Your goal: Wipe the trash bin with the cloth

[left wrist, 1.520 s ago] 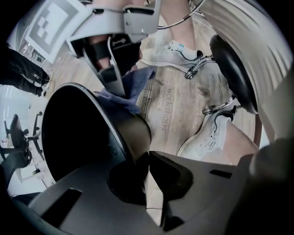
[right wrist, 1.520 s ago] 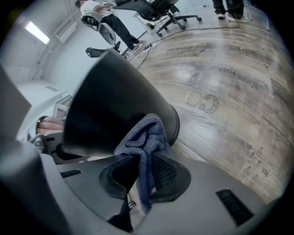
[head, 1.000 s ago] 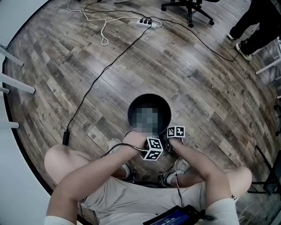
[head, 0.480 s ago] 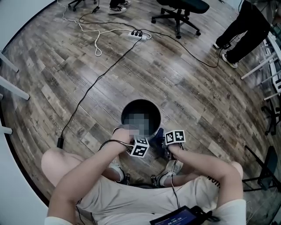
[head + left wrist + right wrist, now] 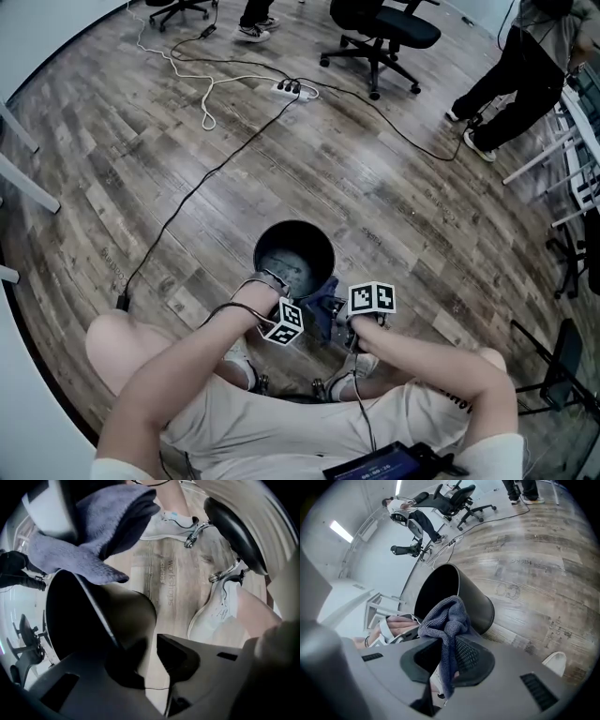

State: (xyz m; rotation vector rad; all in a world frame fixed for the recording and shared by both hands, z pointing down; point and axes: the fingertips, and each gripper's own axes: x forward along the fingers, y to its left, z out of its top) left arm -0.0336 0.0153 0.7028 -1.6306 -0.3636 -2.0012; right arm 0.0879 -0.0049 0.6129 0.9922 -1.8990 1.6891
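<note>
One dark round trash bin (image 5: 293, 255) stands open on the wood floor (image 5: 394, 187), just beyond the seated person's knees. At its near right edge hangs the blue cloth (image 5: 323, 314), bunched and clear of the rim as far as the head view shows. The right hand-held gripper (image 5: 445, 649) has that cloth pinched tight between its jaws, with a loose wad bulging out in front towards the bin's mouth. The left hand-held gripper (image 5: 146, 656) sits at the near left of the rim. Its jaws have just been closing a little but stand apart, bare floor shows through the gap, and the bin's wall lies beside one jaw with no pad pressing on it.

Wiping looks to be between strokes, with the cloth raised off the bin. The next move calls for lowering the wad onto the rim or outer wall and dragging it round under pressure. The left jaws would need to close on the rim first, so the light bin does not slide. Farther off lie cables (image 5: 211, 173) and an office chair (image 5: 380, 28).
</note>
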